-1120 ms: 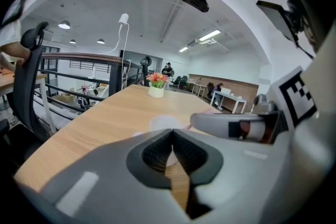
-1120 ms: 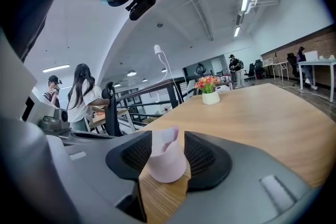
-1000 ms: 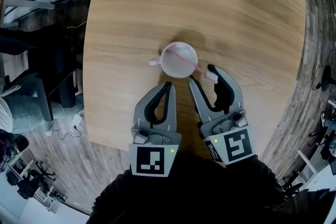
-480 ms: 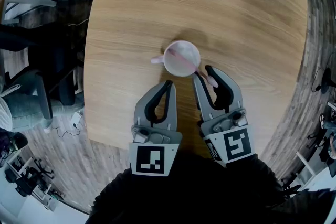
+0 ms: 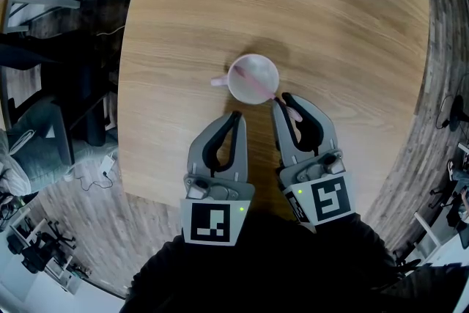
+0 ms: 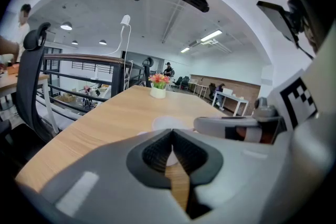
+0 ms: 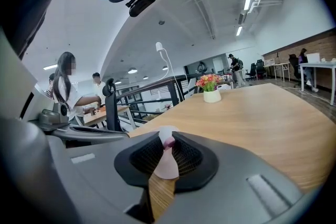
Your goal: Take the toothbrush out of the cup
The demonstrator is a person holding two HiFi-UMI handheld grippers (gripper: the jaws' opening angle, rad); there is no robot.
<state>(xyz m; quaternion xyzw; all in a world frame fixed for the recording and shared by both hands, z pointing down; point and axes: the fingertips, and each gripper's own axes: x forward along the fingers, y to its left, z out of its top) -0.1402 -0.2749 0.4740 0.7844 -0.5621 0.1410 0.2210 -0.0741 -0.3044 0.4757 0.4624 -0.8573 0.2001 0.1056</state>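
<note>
A white cup (image 5: 253, 79) with a small handle stands on the round wooden table (image 5: 308, 4). A pink toothbrush (image 5: 258, 84) leans across the cup, its end sticking out over the rim towards me. My right gripper (image 5: 283, 100) is at that end. Its jaws are closing, and the pads meet on the toothbrush (image 7: 167, 161), with the cup (image 7: 166, 130) just behind. My left gripper (image 5: 236, 116) hovers just short of the cup on the near side, shut with nothing in it. From the left gripper (image 6: 171, 131), the cup (image 6: 167, 123) shows just past the tips.
A small white pot of flowers (image 7: 210, 89) stands further along the table. The table's near edge (image 5: 157, 203) runs just under my hands. Office chairs (image 6: 32, 78), a railing (image 6: 89, 60) and people at a desk (image 7: 68, 93) lie beyond to the left.
The right gripper's jaws have closed from wide open onto the toothbrush's near end. Neither hand has moved, and the left gripper stays as it was.
</note>
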